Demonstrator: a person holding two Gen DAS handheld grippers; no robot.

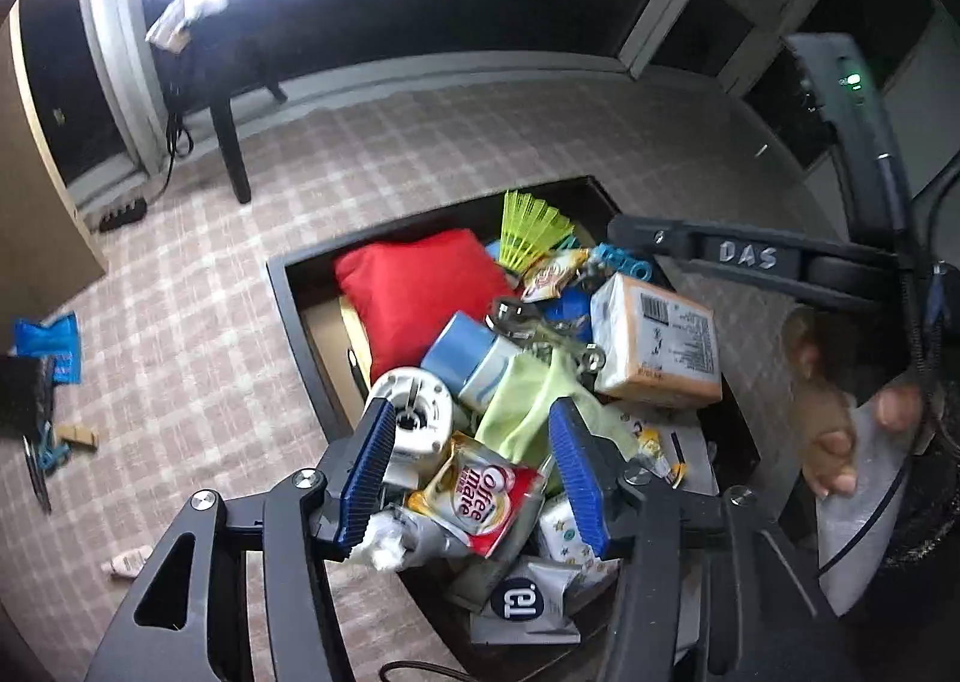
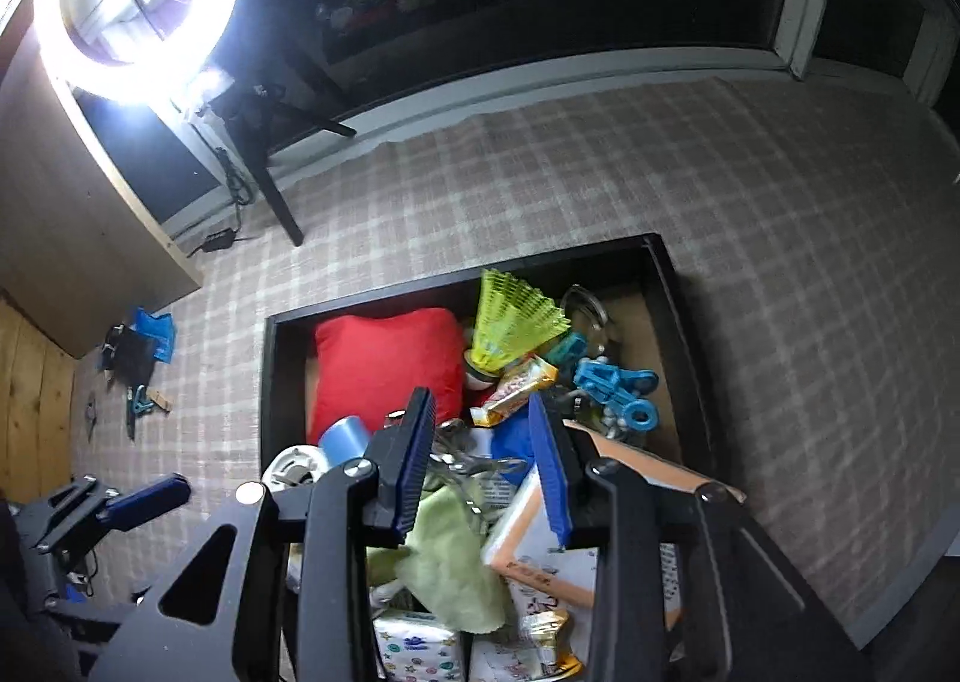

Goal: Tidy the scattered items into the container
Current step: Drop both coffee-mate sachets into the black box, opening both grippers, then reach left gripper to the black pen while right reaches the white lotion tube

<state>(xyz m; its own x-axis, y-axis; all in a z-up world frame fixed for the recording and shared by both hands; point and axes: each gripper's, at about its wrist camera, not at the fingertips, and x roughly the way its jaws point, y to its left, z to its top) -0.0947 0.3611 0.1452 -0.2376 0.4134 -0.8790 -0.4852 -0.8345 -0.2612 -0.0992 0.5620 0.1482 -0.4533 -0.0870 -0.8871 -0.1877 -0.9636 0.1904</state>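
Both claws, left (image 1: 474, 478) and right (image 2: 486, 472), part-open, empty, above full box (image 2: 267, 382); floor pouch (image 1: 48, 349) light, crinkly: pinch its edge.

Plaid rug (image 2: 600, 190): black box (image 2: 666, 286) at 6 o'clock; blue bag (image 2: 157, 331), clip (image 2: 139, 401) at 9.

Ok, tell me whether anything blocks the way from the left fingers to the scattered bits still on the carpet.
Nothing visible does. The leftover clutter lies on open carpet off to the left of the container. The left gripper hangs open and empty over the full container, so it only has to clear the container's wall on that side.
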